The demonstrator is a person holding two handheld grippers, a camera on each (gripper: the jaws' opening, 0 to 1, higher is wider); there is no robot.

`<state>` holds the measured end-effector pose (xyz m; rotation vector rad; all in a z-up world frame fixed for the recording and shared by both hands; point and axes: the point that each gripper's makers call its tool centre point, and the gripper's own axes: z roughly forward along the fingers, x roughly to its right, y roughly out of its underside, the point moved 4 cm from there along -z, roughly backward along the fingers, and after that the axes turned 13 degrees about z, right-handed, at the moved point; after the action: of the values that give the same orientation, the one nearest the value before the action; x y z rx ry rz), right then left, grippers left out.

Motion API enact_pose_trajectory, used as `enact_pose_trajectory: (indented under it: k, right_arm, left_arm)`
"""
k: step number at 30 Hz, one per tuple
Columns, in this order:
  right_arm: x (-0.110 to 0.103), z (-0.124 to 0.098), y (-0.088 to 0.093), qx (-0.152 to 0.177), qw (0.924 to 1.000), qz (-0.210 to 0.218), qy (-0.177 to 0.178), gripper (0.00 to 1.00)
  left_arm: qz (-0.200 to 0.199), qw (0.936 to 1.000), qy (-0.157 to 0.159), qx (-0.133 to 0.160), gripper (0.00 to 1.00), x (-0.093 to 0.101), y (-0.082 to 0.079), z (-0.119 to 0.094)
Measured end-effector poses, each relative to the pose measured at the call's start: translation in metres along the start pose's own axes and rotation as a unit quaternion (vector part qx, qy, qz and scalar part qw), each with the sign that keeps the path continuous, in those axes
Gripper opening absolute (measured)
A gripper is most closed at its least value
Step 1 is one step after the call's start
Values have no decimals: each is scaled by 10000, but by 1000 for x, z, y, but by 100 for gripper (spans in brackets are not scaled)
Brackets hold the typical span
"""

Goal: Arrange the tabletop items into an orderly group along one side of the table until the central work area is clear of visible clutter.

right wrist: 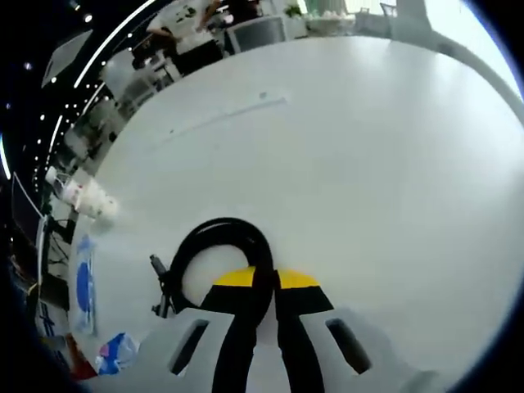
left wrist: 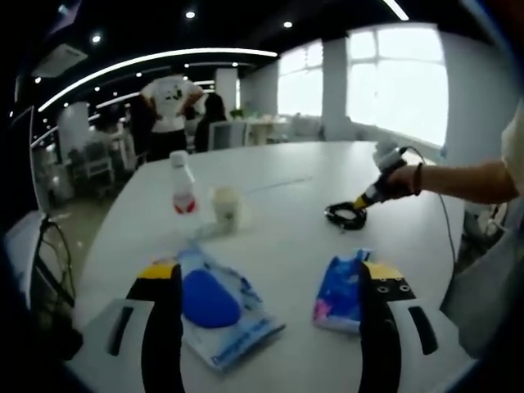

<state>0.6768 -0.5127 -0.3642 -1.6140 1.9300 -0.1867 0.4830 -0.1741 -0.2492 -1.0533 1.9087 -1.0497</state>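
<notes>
Right gripper point(right wrist: 264, 282), jaws clamped on the coiled black cable point(right wrist: 214, 246) at mid-table; left gripper point(left wrist: 270, 282) open; carry the coil low toward the bottle point(left wrist: 183, 190).

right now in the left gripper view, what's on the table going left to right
water bottle → paper cup → blue snack packet → black cable coil, where the right gripper is
</notes>
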Motion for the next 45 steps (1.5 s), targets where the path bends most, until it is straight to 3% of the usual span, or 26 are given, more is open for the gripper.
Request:
enact_pose_trajectory:
  k: [4,7,11,16,23,26,28,30,45]
  right_arm:
    - [4,1,-5,68,9998,-91,136,14]
    - [3,1,-9,196,9989,426,18,18]
    - [4,1,-12,259,9992,287,29,32]
    - [-2,-4,-13,319,9992,200,-111,40]
    - [-11,-7,-12,455,9980,-90,-431,64]
    - [-20,-11,-12,625,9951,-292,-713,78]
    - [-28,-13,-13,714,9925,-267,-957,93]
    - [-29,-16,-12,732,9919,-300,-989,99]
    - [-57,-44,2,799,9819,-884,-1473,100]
  left_arm:
    - [25,10000,19,4,87,1,-1,0]
    - [6,10000,2,-7,88,0,-1,-1]
    - [-8,10000,-2,-26,89,0,0,-1]
    - [20,10000,-36,-57,95,0,0,-1]
    - [-36,10000,-12,-48,97,1,-1,-1]
    - [-45,10000,12,-48,97,2,-1,-1]
    - [-77,10000,40,-49,99,3,-2,-1]
    - [-116,9999,43,-21,99,2,-2,-1]
    - [-115,9999,67,81,99,4,-7,-3]
